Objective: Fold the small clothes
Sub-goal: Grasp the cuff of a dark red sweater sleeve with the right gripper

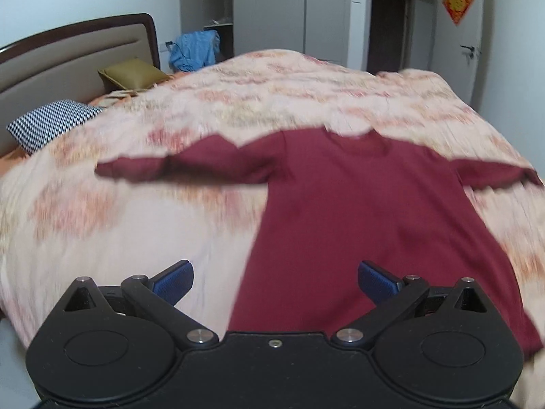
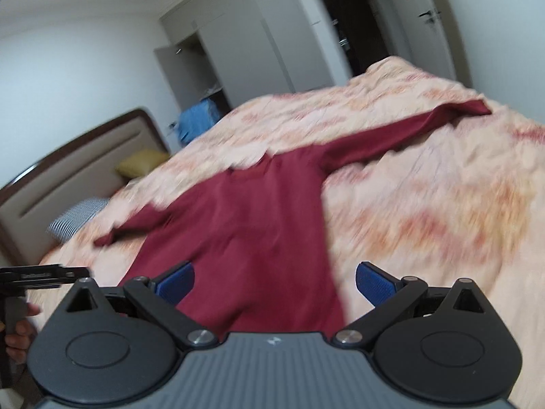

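A dark red long-sleeved shirt (image 1: pixel 357 211) lies flat on the bed, collar away from me, both sleeves stretched out sideways. My left gripper (image 1: pixel 275 281) hovers above the shirt's lower left edge, open, with nothing between its blue pads (image 1: pixel 173 281). In the right wrist view the same shirt (image 2: pixel 252 225) spreads ahead, its right sleeve (image 2: pixel 402 136) reaching toward the far corner. My right gripper (image 2: pixel 275 283) is open over the lower right hem, empty. Both views are blurred by motion.
A peach floral quilt (image 1: pixel 136 211) covers the bed. A checked pillow (image 1: pixel 54 122) and an olive cushion (image 1: pixel 131 73) lie by the headboard (image 1: pixel 68 51). Blue clothing (image 1: pixel 194 49) hangs beyond. A hand (image 2: pixel 18 334) holding the other gripper's handle shows at the left edge.
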Demonstrator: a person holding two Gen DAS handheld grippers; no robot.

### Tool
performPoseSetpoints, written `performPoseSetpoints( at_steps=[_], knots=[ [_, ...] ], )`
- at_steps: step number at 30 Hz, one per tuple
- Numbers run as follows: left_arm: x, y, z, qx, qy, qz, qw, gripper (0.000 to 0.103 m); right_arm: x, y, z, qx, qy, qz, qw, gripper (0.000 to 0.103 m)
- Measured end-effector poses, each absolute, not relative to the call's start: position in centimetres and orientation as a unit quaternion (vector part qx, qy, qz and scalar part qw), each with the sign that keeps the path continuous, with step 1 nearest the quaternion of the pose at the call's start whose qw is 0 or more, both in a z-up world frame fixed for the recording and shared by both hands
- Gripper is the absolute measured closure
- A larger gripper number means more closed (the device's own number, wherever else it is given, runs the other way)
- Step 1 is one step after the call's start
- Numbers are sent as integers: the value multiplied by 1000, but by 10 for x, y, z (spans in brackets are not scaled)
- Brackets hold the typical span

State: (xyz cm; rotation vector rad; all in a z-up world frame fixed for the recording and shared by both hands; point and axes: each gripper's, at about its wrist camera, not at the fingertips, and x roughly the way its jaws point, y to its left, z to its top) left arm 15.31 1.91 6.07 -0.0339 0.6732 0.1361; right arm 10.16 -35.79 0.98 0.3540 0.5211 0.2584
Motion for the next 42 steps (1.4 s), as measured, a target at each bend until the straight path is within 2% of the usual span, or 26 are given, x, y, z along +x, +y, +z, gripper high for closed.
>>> performPoseSetpoints(
  at_steps=[7,16,22,26,27,28,30,32,38,42],
  knots=[
    [259,-19,82,-22,309,54,949,1,221,-447,23,184,251,25,950,0],
    [359,-86,47,-27,322,21,946,1,369,-568,6,283,247,-77,924,1],
    [380,-100,23,-29,344,11,939,1,439,-617,-16,376,257,-135,880,10],
    [384,-103,14,-27,353,11,935,1,460,-644,-30,455,255,-182,834,35],
    [385,-103,12,-28,355,11,934,1,463,-650,-35,467,260,-196,822,46],
    [385,-103,11,-28,357,10,934,1,467,-656,-39,477,266,-206,812,53],
    [385,-103,9,-28,360,10,933,1,471,-664,-47,489,270,-216,801,84],
    [385,-105,8,-26,360,8,932,1,468,-668,-45,482,267,-215,807,96],
    [383,-107,7,-24,364,-5,931,1,435,-672,1,370,247,-189,875,98],
    [393,-111,-7,-8,405,-3,914,1,413,-681,-14,364,284,-204,863,98]
  ],
)
